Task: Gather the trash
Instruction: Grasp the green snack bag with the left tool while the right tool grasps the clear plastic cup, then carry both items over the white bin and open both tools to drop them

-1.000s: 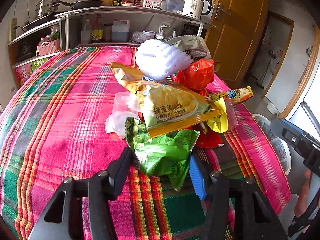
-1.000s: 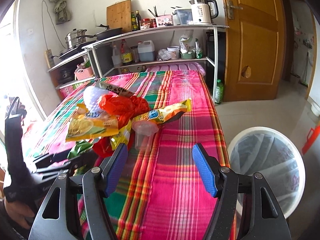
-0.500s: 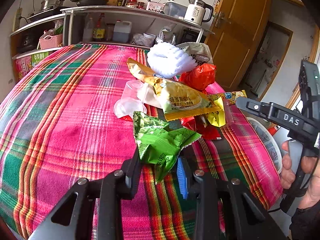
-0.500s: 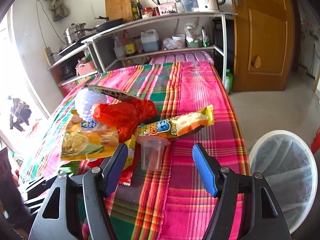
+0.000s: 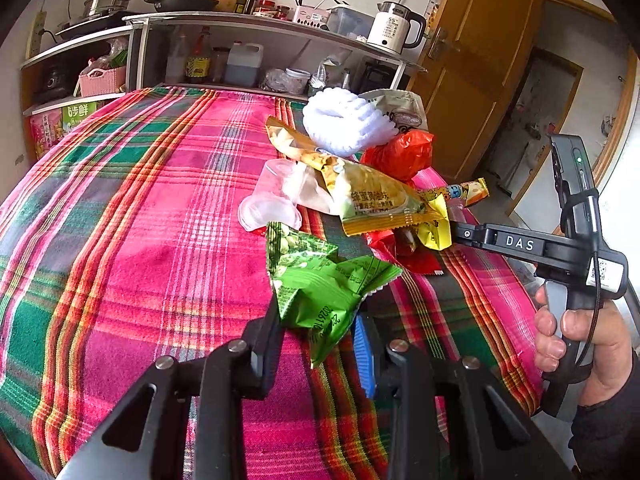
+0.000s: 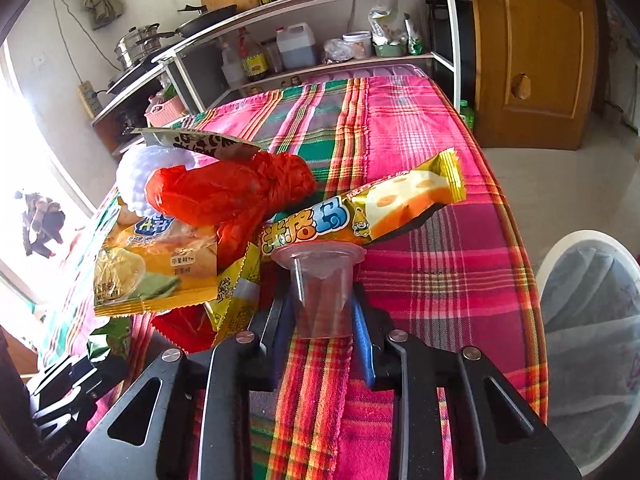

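Observation:
A heap of trash lies on the plaid tablecloth (image 5: 120, 240): a yellow snack bag (image 5: 372, 196), a red plastic bag (image 6: 224, 196), white foam netting (image 5: 340, 124), clear cups (image 5: 268, 208) and a long yellow wrapper (image 6: 380, 208). My left gripper (image 5: 320, 328) is shut on a green wrapper (image 5: 320, 284) and holds it above the cloth. My right gripper (image 6: 320, 320) is shut on a clear plastic cup (image 6: 320, 284) at the heap's near edge. The right gripper also shows in the left wrist view (image 5: 460, 232).
A white trash bin (image 6: 592, 320) with a liner stands on the floor off the table's right edge. A shelf (image 5: 260, 28) with bottles, pots and a kettle stands behind the table. A wooden door (image 6: 532, 48) is at the back right.
My left gripper closed on the green wrapper and lifted it. My right gripper moved forward to the clear cup and closed on it.

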### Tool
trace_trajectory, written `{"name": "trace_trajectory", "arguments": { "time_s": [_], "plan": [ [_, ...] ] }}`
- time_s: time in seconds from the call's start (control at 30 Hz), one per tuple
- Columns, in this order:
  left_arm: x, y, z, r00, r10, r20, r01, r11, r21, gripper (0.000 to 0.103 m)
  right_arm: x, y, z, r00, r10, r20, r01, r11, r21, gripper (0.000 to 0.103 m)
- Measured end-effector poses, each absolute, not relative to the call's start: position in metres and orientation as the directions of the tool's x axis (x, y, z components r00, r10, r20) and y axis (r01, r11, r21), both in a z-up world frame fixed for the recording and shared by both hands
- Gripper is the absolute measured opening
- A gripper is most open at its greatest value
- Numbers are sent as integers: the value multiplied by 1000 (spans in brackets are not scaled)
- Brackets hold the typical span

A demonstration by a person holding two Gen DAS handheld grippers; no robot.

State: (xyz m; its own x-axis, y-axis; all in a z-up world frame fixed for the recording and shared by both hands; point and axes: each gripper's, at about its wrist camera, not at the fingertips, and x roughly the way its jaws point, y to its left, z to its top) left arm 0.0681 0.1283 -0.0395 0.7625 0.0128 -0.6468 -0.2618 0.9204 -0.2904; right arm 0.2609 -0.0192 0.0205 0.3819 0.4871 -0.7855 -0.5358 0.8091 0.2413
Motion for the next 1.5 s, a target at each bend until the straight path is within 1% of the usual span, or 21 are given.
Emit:
{"name": "trace_trajectory", "arguments": {
  "time_s": [0.27,0.57,0.97,1.27,1.5],
  "plan": [
    [62,113,-28,775,4,-632,-230,933,-277,33,235,-51,25,383,502,-775,-509,815,277,29],
    [63,76,-4,798,-36,-601,-146,957,-251,33,209,-98,49,437,516,-736,-473,828,300,29],
    [95,16,15,801,-154,-578,23,973,-228,33,203,-175,59,525,466,-712,-361,879,310,29],
    [135,-38,15,773,-269,-575,173,961,-218,33,214,-239,48,570,377,-730,-233,926,297,29],
    [170,-76,7,727,-344,-594,254,939,-233,33,229,-270,33,569,331,-753,-160,942,294,29]
  ]
}}
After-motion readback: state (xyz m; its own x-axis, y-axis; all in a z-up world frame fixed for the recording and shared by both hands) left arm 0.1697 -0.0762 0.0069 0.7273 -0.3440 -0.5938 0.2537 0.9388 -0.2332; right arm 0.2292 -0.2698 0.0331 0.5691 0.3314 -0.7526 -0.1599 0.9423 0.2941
